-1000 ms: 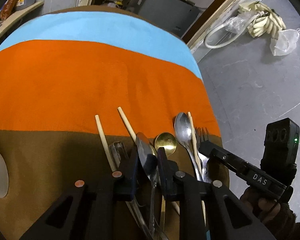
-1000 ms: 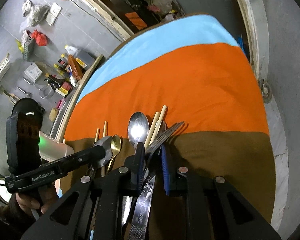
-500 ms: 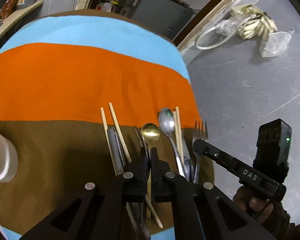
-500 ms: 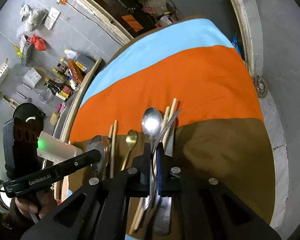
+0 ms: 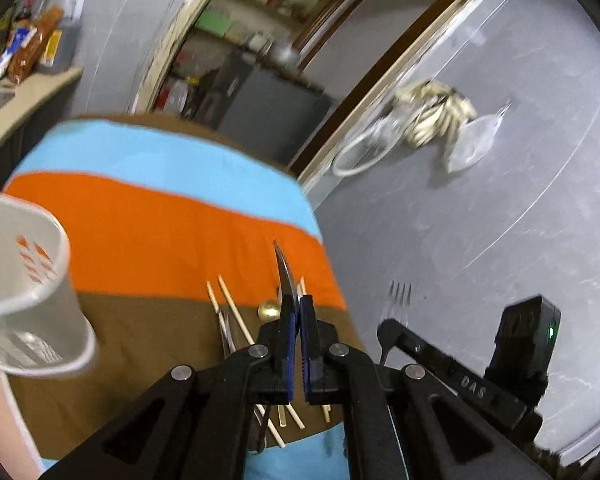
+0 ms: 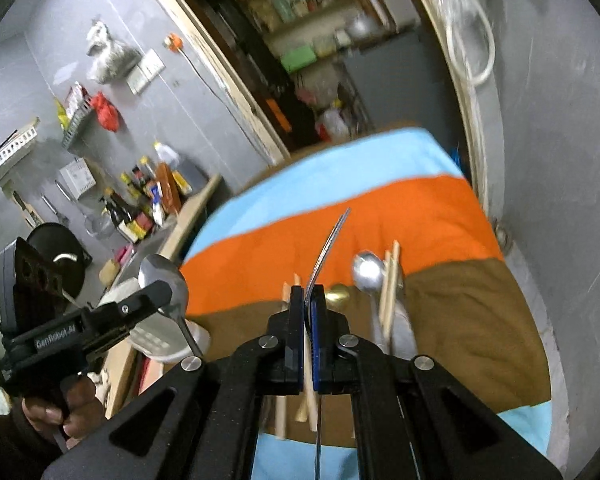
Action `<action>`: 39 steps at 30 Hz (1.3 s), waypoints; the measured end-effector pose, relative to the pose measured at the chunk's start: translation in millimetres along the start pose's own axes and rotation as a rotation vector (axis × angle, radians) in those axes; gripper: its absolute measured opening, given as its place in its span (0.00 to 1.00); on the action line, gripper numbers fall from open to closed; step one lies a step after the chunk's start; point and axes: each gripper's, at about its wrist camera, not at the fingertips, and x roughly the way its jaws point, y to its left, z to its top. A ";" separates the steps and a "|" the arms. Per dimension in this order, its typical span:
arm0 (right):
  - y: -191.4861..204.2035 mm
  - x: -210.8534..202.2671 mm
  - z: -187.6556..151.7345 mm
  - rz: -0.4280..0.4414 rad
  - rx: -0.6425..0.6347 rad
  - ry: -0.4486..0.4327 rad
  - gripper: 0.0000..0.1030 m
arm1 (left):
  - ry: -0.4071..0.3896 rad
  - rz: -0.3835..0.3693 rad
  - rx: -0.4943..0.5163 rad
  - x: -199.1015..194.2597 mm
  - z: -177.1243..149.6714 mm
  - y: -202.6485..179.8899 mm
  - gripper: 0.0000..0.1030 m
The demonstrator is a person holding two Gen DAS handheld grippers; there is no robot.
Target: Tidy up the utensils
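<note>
My left gripper (image 5: 298, 308) is shut on a silver spoon (image 5: 284, 276), seen edge-on and lifted above the table. The right wrist view shows that spoon's bowl (image 6: 164, 284) sticking out of the left gripper (image 6: 156, 294). My right gripper (image 6: 308, 300) is shut on a fork (image 6: 328, 248), also off the table. Its tines (image 5: 399, 296) show past the right gripper (image 5: 388, 328) in the left wrist view. On the brown stripe lie chopsticks (image 5: 232, 312), a gold spoon (image 5: 269, 309), another silver spoon (image 6: 368, 272) and more chopsticks (image 6: 390, 288).
A white perforated utensil holder (image 5: 24, 280) stands on the table at the left. The striped cloth (image 5: 160, 232) covers the table, whose right edge drops to a grey floor (image 5: 460, 220). A hand (image 6: 68, 412) grips the left tool. A shelf with bottles (image 6: 140, 204) runs along the left.
Both grippers shut on utensils and rose from the table, the left with the spoon, the right with the fork. The white holder has come into view at the left.
</note>
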 end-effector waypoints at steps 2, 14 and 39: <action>20.2 -10.2 5.2 0.001 -0.007 -0.044 0.03 | -0.025 -0.023 0.014 -15.5 10.6 1.1 0.03; 172.7 -4.7 46.3 0.246 -0.162 -0.268 0.03 | -0.248 0.015 0.044 -138.6 74.3 47.3 0.03; 227.1 118.2 -5.1 0.192 -0.258 -0.180 0.03 | -0.308 0.245 0.031 -142.2 64.4 167.7 0.03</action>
